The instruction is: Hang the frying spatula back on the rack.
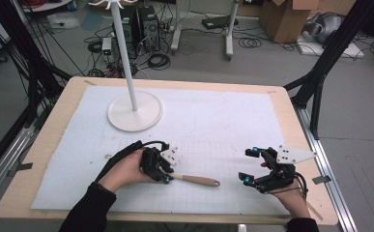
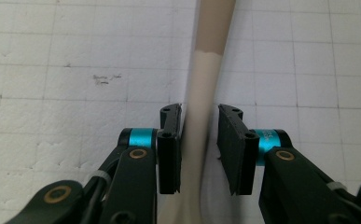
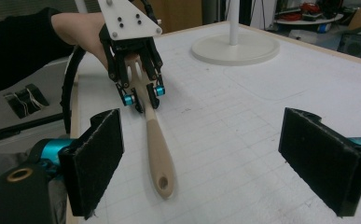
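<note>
My surface point(image 1: 291, 104) is a pale wooden top covered by a white gridded sheet point(image 1: 213, 121). On the sheet lie a wooden-handled utensil point(image 1: 199, 181), near my edge, and the round white base of a stand point(image 1: 135, 112) farther back on the left.

My left gripper point(image 1: 167, 178) is a black linkage frame with brass-coloured pivot screws, teal collars behind flat black foam-faced pads point(image 2: 232, 149), and a white three-cornered plate with dark screw holes on top. A thick black cable point(image 1: 122, 155) loops from it. My right gripper point(image 1: 246, 165) matches, its plate grey. Both my sleeves point(image 1: 90, 209) are black.
</note>
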`<state>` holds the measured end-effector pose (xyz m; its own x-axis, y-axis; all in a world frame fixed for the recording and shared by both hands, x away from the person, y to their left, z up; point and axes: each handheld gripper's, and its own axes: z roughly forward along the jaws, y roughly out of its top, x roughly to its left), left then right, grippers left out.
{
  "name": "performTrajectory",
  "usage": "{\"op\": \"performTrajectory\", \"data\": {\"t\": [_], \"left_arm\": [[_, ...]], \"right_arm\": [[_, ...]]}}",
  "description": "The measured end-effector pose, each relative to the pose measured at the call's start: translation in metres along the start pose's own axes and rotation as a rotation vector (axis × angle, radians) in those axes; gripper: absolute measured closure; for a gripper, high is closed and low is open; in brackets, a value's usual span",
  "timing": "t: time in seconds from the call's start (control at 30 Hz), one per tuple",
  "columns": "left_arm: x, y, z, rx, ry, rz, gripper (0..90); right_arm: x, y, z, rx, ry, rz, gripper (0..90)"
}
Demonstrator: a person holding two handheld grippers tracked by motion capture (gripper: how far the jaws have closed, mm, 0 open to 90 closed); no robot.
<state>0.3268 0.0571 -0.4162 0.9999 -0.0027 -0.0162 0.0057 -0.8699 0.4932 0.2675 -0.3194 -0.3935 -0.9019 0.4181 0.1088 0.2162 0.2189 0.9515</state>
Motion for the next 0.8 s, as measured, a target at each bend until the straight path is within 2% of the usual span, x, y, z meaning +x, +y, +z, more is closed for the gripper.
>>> {"op": "performTrajectory", "data": {"t": [0.2, 0.3, 0.37, 0.67, 0.8], "left_arm": [[0.0009, 0.0034, 0.0007, 0.026, -0.001, -0.001, 69.3], [0.0006, 0.0052, 0.0014, 0.037, 0.0, 0.004, 72.1], [0.0017, 0.0051, 0.0014, 0.038, -0.009, -0.012, 73.4], [-0.0008, 0.007, 0.0016, 0.051, 0.008, 0.033, 74.3], [-0.0006, 0.0069, 0.002, 0.048, 0.003, 0.021, 73.9]], "right_arm": [[-0.0005, -0.0002, 0.0009, 0.005, 0.001, -0.002, 13.1], [-0.0002, -0.0002, 0.0004, 0.003, 0.008, 0.006, 13.3], [-0.0002, -0.0002, 0.0002, 0.003, 0.009, 0.007, 13.3], [0.0, -0.0005, 0.0026, 0.012, 0.021, 0.005, 13.4], [-0.0009, -0.0005, 0.0013, 0.009, 0.023, 0.008, 13.4]]}}
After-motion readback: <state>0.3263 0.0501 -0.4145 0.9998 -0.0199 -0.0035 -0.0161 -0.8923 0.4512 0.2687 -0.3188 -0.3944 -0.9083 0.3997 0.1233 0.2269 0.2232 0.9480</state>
